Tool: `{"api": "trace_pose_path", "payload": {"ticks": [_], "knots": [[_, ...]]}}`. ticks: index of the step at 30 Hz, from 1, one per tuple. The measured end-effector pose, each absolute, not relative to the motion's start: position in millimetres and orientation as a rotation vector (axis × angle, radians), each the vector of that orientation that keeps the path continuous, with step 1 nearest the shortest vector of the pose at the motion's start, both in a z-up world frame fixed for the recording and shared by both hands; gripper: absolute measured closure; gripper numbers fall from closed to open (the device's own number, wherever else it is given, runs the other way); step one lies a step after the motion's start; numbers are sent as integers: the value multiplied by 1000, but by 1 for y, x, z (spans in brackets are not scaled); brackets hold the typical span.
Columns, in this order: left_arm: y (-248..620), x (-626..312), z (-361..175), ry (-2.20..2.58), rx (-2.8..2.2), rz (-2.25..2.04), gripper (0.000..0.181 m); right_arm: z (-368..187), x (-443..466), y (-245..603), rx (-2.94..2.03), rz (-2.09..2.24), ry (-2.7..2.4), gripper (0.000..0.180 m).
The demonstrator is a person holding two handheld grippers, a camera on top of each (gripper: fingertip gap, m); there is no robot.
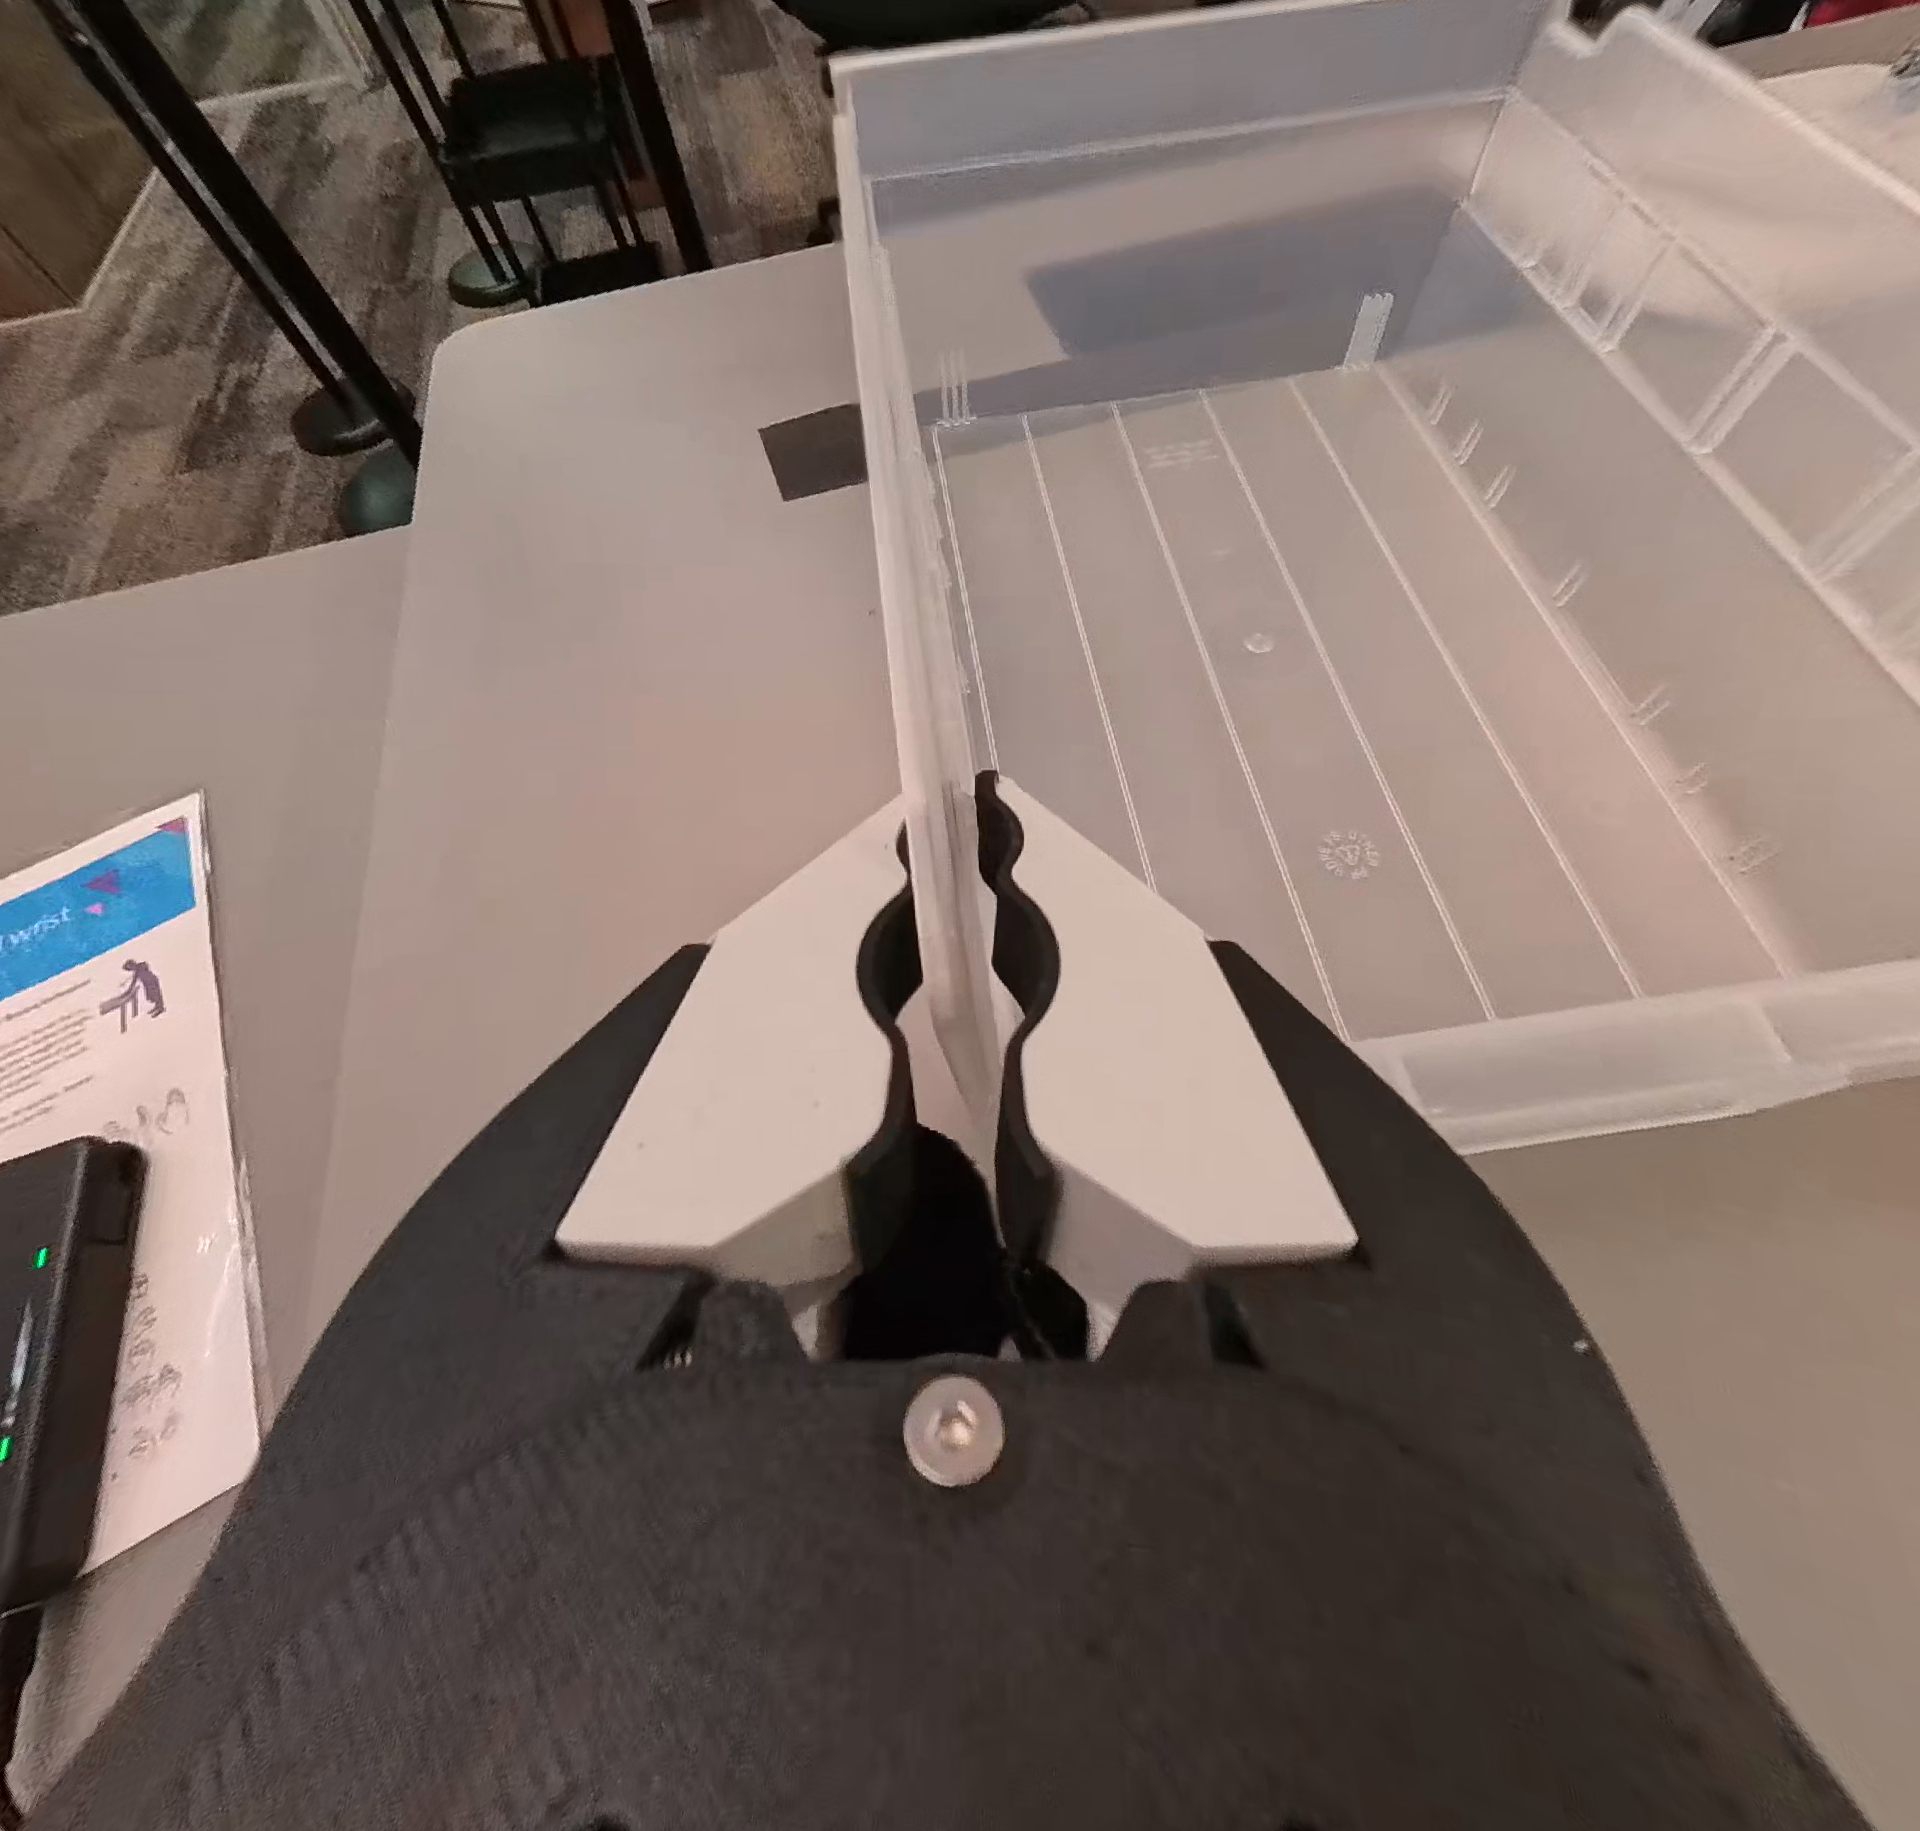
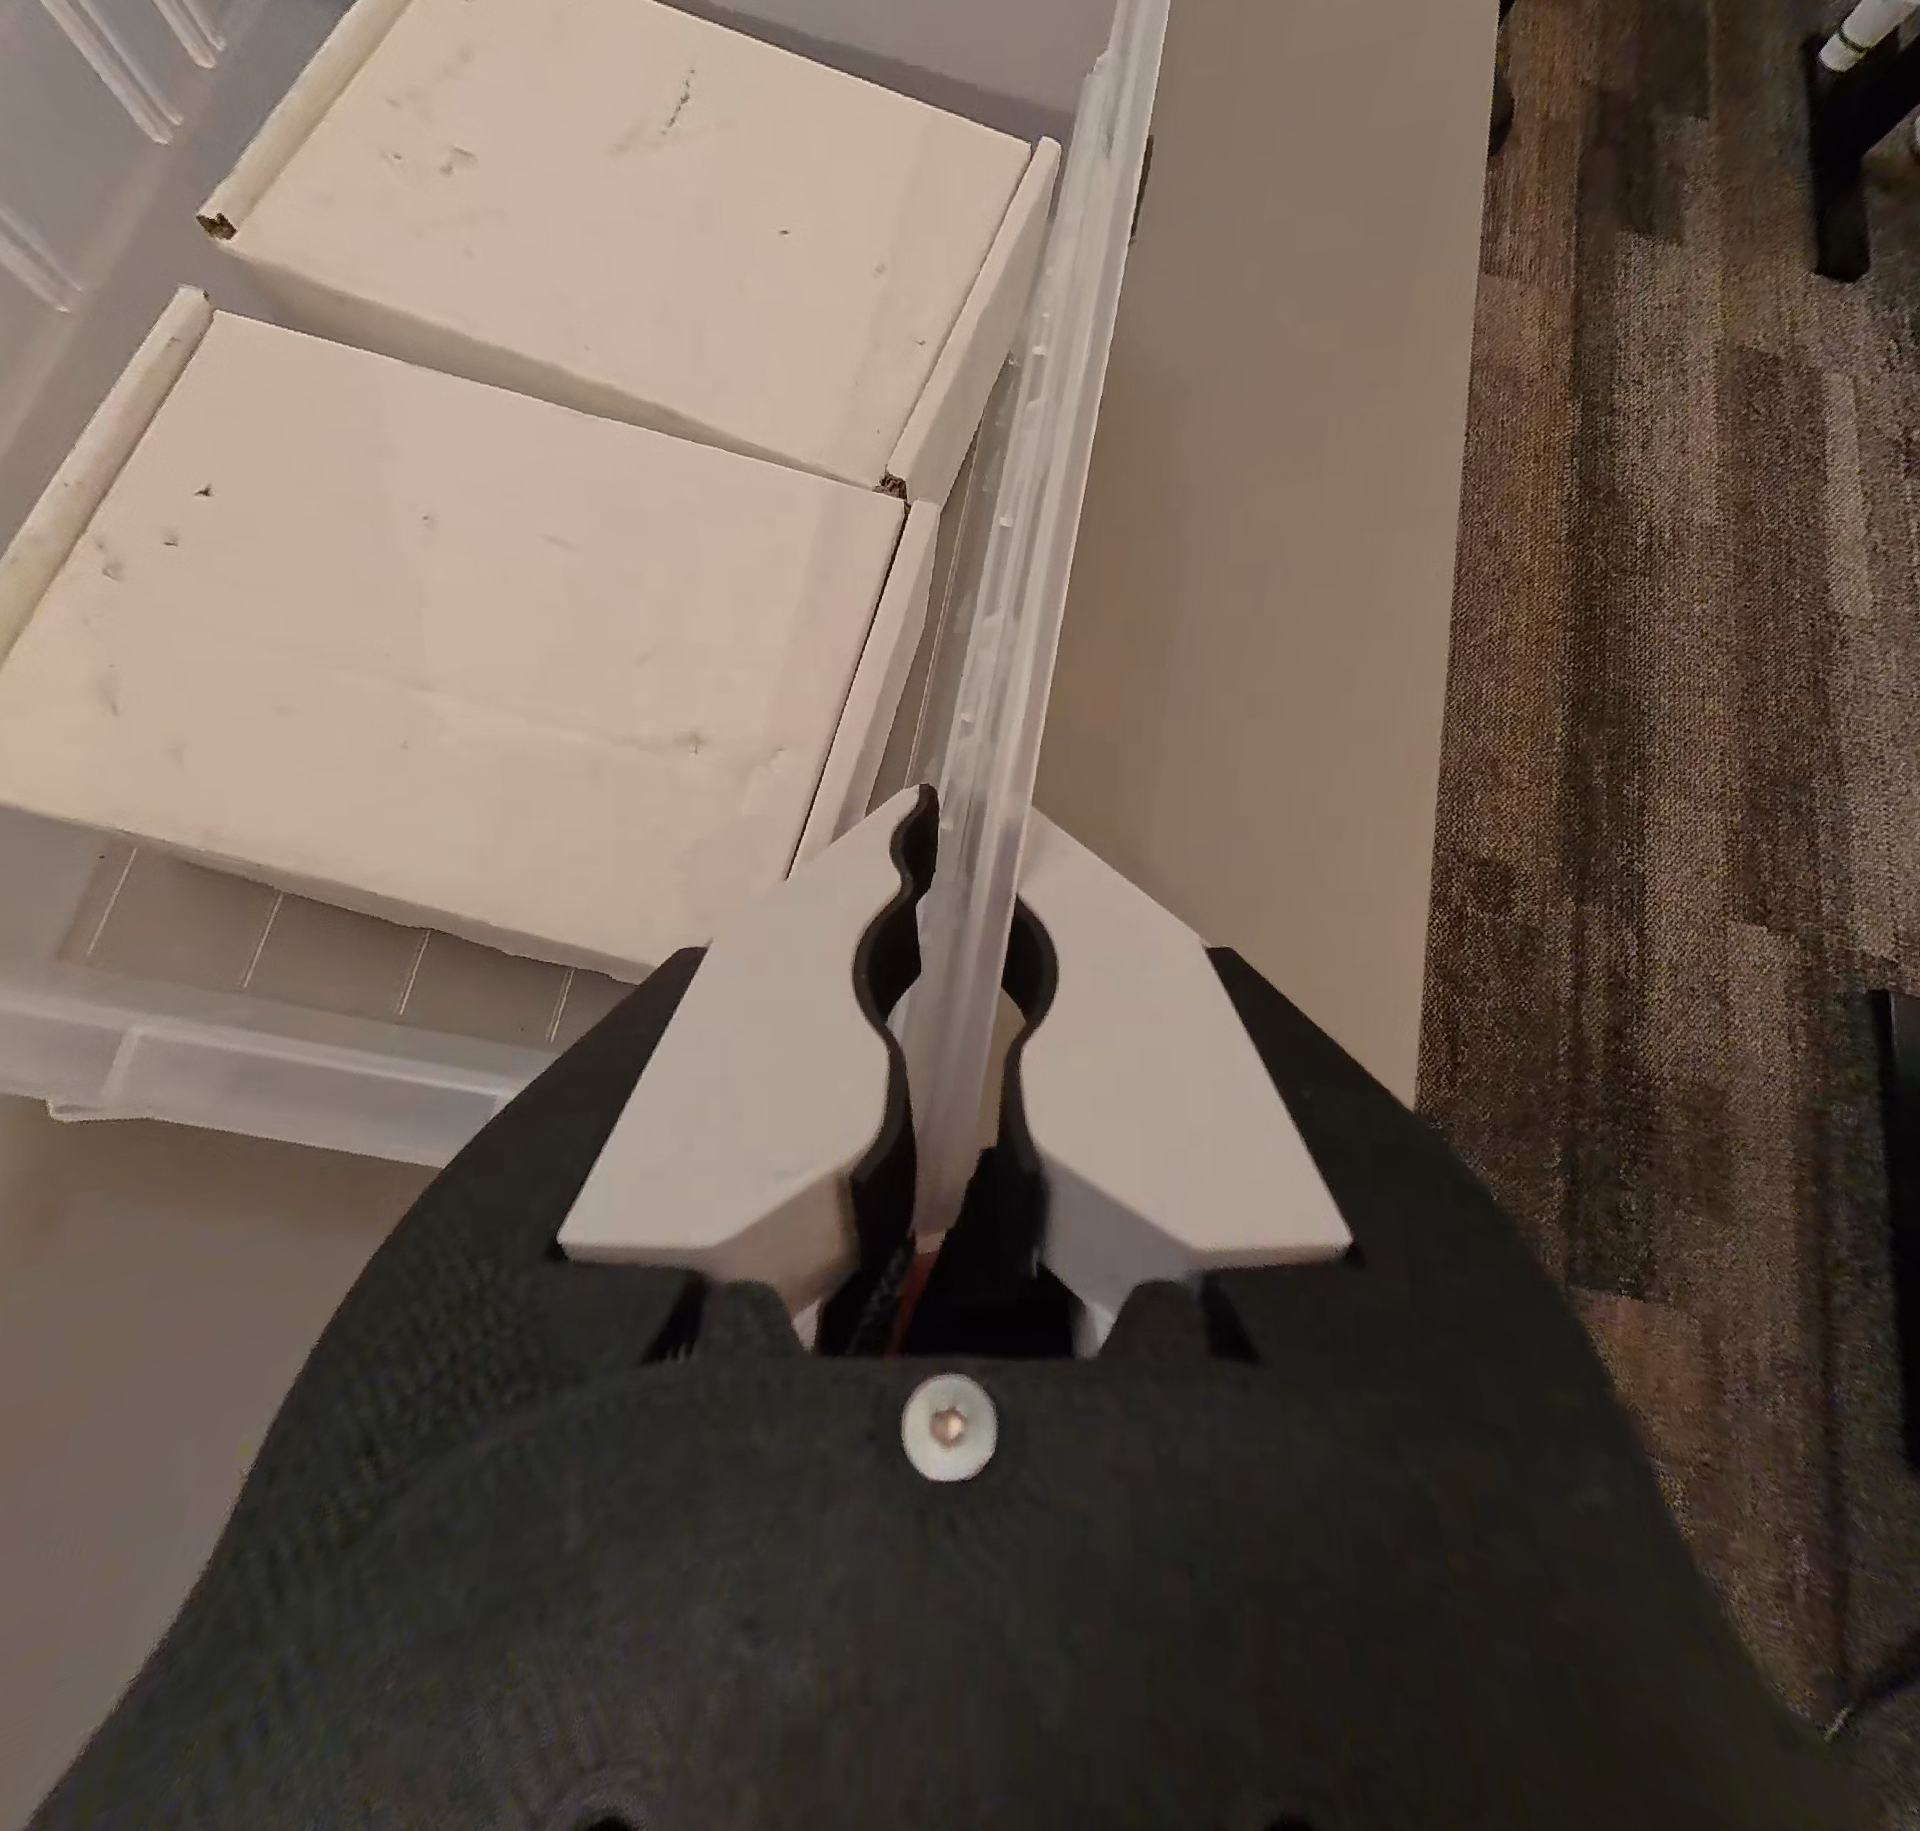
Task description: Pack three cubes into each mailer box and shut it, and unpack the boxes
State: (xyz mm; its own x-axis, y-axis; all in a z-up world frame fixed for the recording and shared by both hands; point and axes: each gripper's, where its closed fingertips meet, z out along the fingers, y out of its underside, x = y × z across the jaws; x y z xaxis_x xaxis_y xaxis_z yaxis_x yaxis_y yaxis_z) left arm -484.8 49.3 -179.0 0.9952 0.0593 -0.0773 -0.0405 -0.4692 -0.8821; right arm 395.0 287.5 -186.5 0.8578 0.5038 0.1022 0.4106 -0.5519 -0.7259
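You see grey table (image 1: 623, 690), smooth top, round corner, dark square patch (image 1: 812, 451) on it. Past table edge you see carpet floor (image 1: 208, 410), grey and brown blocks. Black poles (image 1: 208, 171) with round feet stand on carpet. Black rack (image 1: 530, 150) stands behind poles. On right side you see same carpet (image 2: 1662, 638) next to table (image 2: 1299, 431). Warm, soft light fills room.

I logged 1 printed sheet (image 1: 114, 1106) at the left of the table (image 1: 623, 742). It carried a blue banner with lettering, small print and small drawings. The clear bin (image 1: 1455, 742) floor bore 1 round moulded stamp (image 1: 1351, 854) and 1 embossed text block (image 1: 1181, 451), both too fine to read.
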Motion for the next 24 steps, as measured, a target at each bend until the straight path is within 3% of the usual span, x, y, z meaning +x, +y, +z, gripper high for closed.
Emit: {"api": "trace_pose_path", "payload": {"ticks": [24], "knots": [[30,-428,-92,52,-1743,377,178,-185,304,206,-2139,158,-629,175]]}}
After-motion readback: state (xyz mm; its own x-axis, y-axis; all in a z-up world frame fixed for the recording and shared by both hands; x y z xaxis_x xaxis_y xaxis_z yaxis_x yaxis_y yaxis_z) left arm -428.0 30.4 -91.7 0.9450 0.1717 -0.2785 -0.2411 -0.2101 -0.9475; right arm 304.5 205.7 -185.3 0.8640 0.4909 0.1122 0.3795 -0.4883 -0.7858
